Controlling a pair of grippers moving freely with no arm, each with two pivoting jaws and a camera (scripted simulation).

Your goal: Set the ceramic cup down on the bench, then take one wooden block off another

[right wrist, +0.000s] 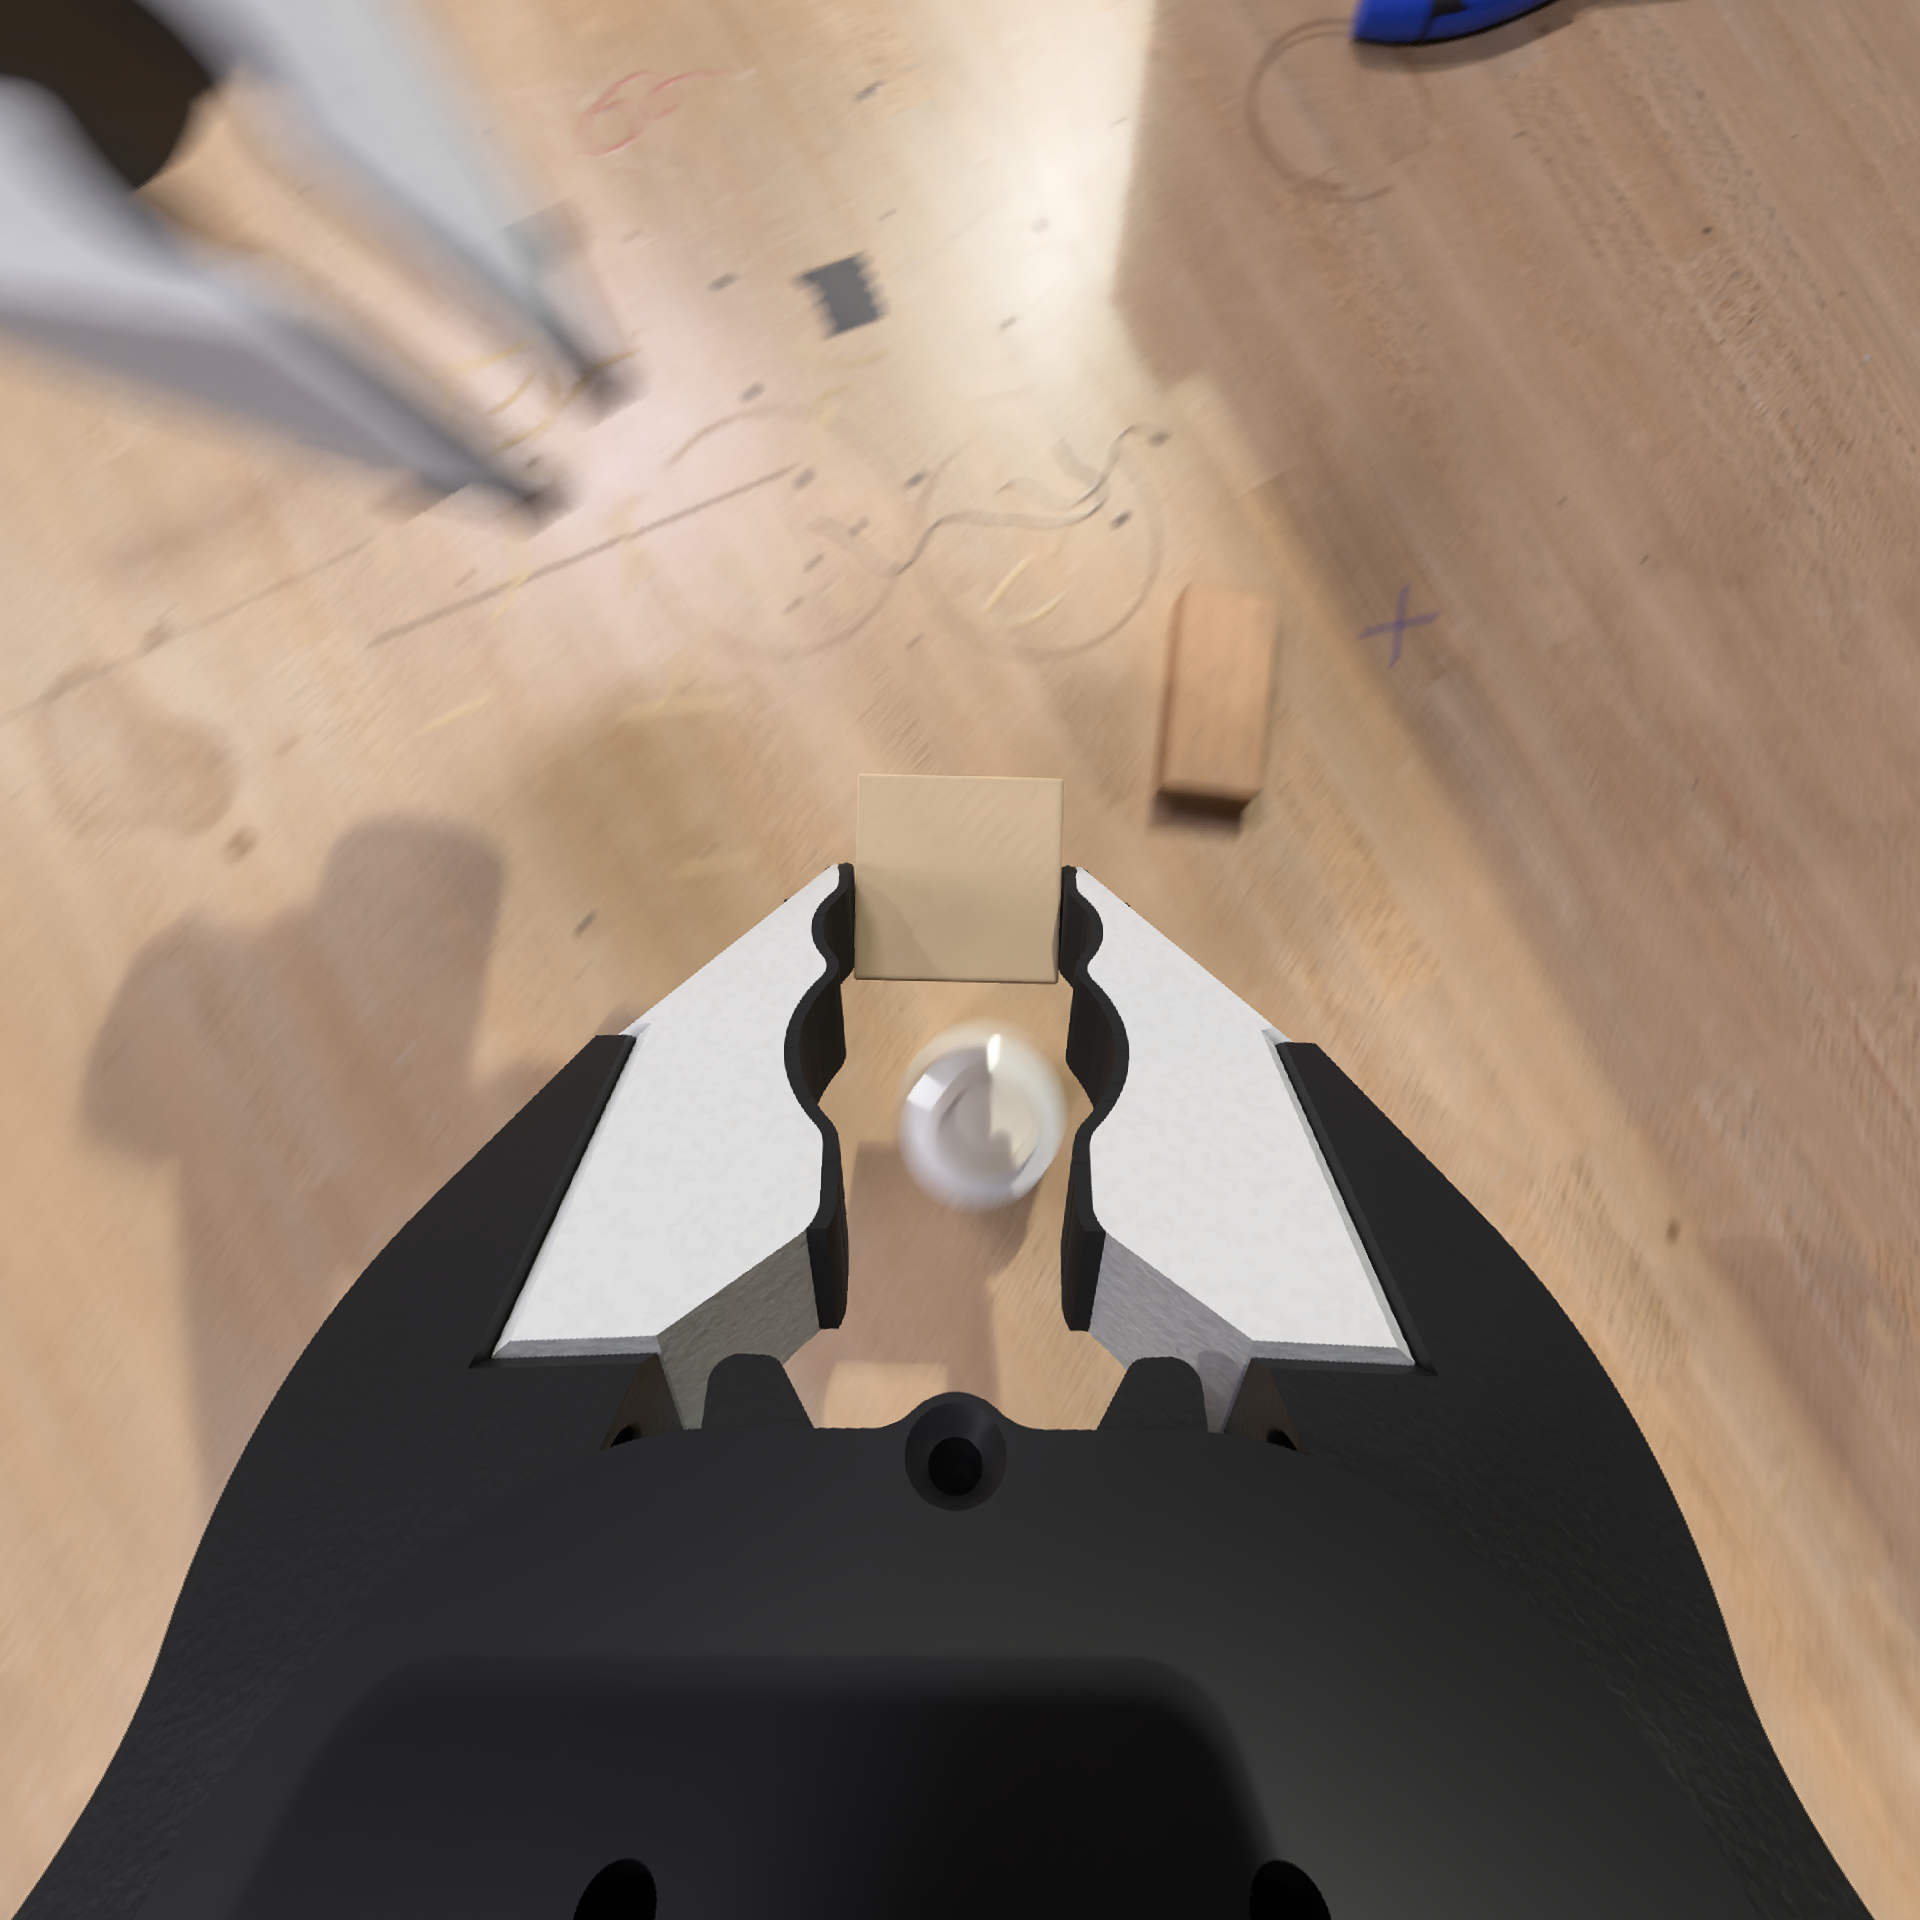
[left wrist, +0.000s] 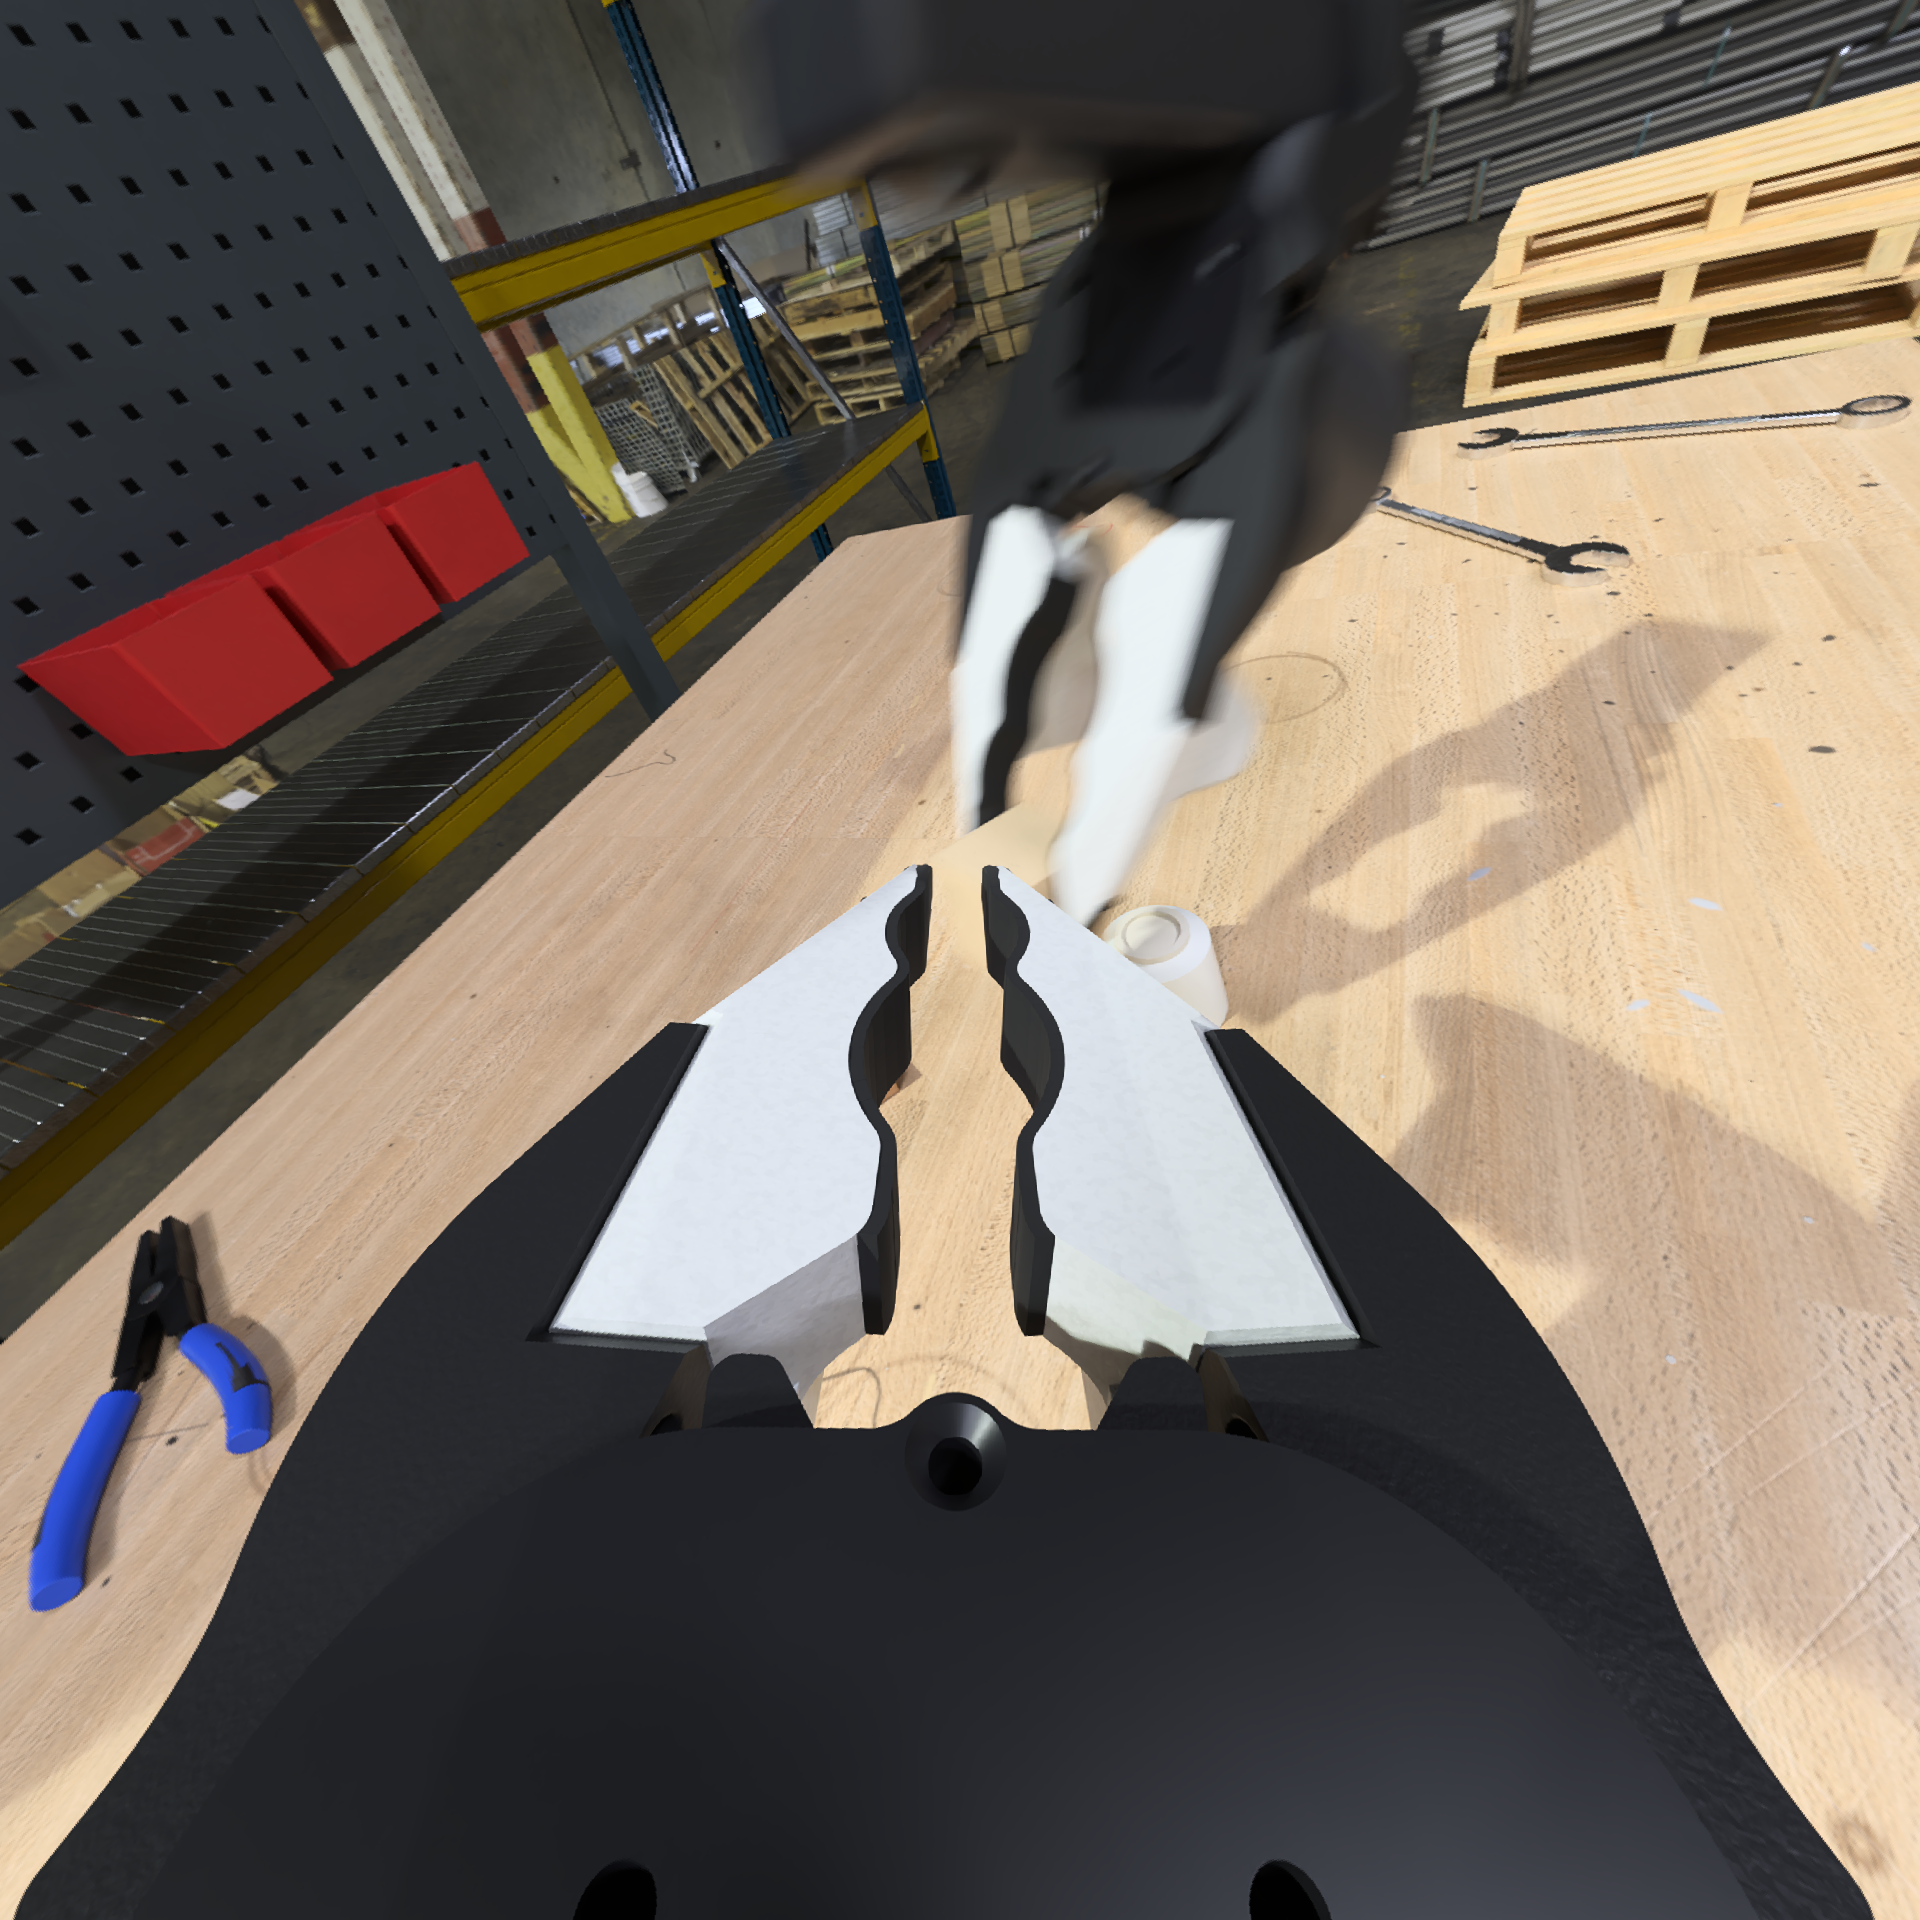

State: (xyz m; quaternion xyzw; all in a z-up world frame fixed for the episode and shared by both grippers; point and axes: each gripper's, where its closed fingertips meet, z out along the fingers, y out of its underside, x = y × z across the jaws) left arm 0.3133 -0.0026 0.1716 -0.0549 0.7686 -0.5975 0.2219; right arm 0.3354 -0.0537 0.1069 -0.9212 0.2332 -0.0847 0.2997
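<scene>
Right gripper point(right wrist: 958, 920): jaws clamped on a pale square wooden block point(right wrist: 957, 878), held at the fingertips above the bench point(right wrist: 1558, 935). I see its flat, light-tan face, clean edges, faint grain.

Below it, between the fingers, sits the ceramic cup point(right wrist: 982, 1122) — white, glossy, round, somewhat blurred. It rests on the bench in my right wrist view; in the left wrist view the cup point(left wrist: 1169, 951) shows just right of my left fingertip, cream-white, rim up.

A second wooden block point(right wrist: 1218, 704), longer and darker tan, lies flat on the bench, farther off and to the right, apart from the held one.

Left gripper point(left wrist: 957, 883): jaws narrow, only a slim gap, nothing between them. I see the right gripper point(left wrist: 1049, 821) ahead of it, blurred.

Around the bench — blue-handled pliers point(left wrist: 145, 1392) near left, two wrenches point(left wrist: 1683, 424) far right, red bins point(left wrist: 281, 613) on the pegboard point(left wrist: 208, 260), and pallets point(left wrist: 1704, 249) beyond.
</scene>
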